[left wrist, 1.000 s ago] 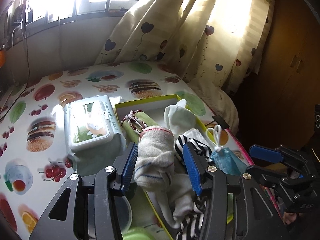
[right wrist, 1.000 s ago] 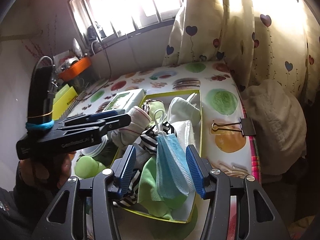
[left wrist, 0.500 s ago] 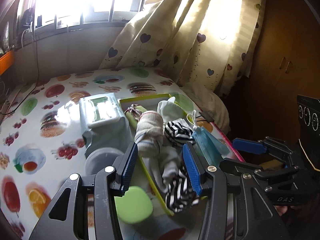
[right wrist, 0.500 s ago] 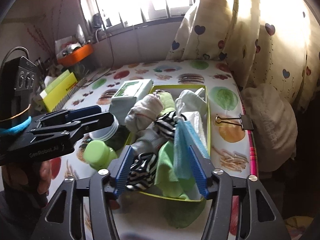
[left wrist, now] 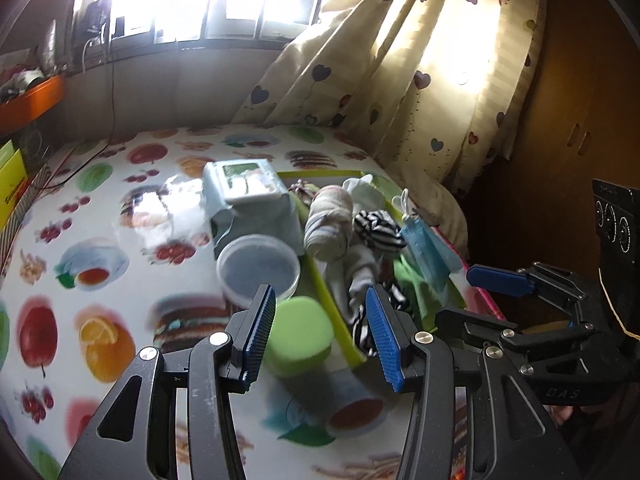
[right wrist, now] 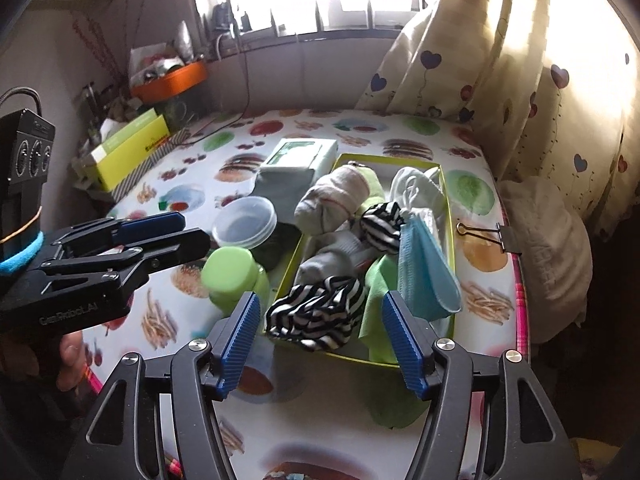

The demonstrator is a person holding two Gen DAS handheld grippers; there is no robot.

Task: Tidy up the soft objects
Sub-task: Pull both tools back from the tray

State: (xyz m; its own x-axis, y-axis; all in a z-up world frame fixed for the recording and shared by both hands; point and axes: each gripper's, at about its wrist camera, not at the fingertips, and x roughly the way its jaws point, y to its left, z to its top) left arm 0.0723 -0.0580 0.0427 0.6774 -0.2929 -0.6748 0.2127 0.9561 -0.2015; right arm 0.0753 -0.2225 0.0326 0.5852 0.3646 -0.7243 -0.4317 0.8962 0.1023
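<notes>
Socks (right wrist: 334,200), striped cloth (right wrist: 316,316), a green rag (right wrist: 378,280) and a blue face mask (right wrist: 420,272) lie heaped in the yellow-green tray (right wrist: 448,208) on the fruit-printed bench (right wrist: 472,192), with a clear round tub (right wrist: 244,222) and a green-lidded jar (right wrist: 228,266) just left of the tray. The left tool (left wrist: 320,332), its side lettered "GenRobot.AI" in the right wrist view, hovers tilted down above the tray's near left corner, blue pads apart and empty. The right tool (right wrist: 320,344), marked "DAS" in the left wrist view, angles down over the tray's near end, its jaws opening with nothing gripped between them.
</notes>
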